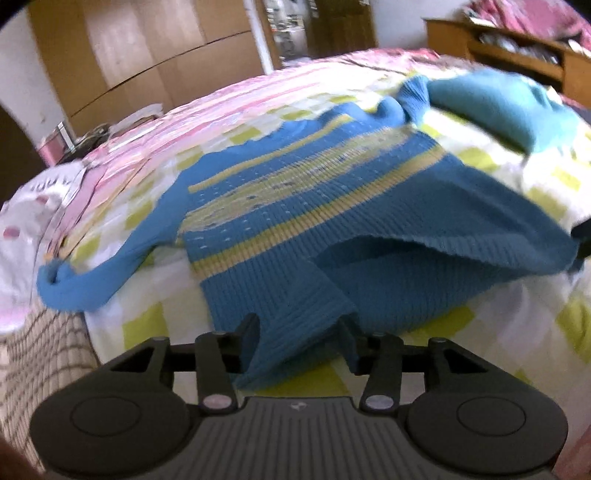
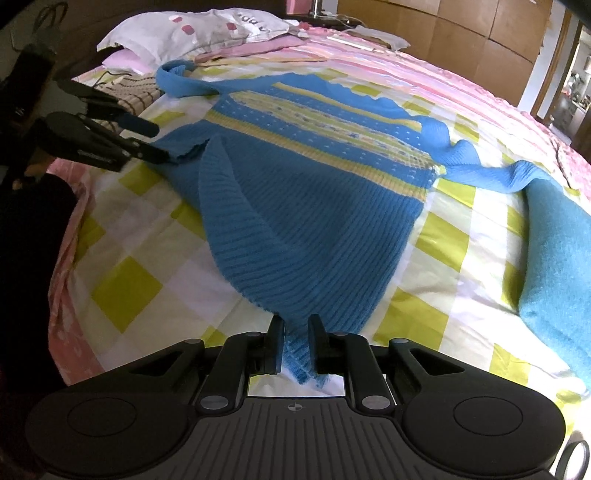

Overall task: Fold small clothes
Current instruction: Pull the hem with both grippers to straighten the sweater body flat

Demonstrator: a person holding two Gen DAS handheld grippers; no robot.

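Two tongs grip the hem of one blue knit sweater [image 2: 306,206] lying on the bed [image 2: 122,288]. The right tongs [image 2: 295,345] pinch the near hem corner, knit bunched between the fingers. The left tongs [image 1: 299,334] stand wider, with a thick fold of hem between them; the right wrist view shows the left tongs [image 2: 162,155] clamped on the far hem corner.

Risks, as judged: the hem sags between the two grips, so lifting unevenly would likely drag the body askew and spoil the fold line. The loose rib knit may stretch or slip out of the right pinch, which holds only a small tip. Either sleeve could trail and bunch under the body during a fold-over.

Appearance: the sweater is blue ribbed knit with yellow stripes and a pale patterned chest band, lying flat, both sleeves spread outward. A teal cloth [image 2: 557,254] lies just beside one sleeve end. A pillow [image 2: 192,29] sits at the head of the bed.
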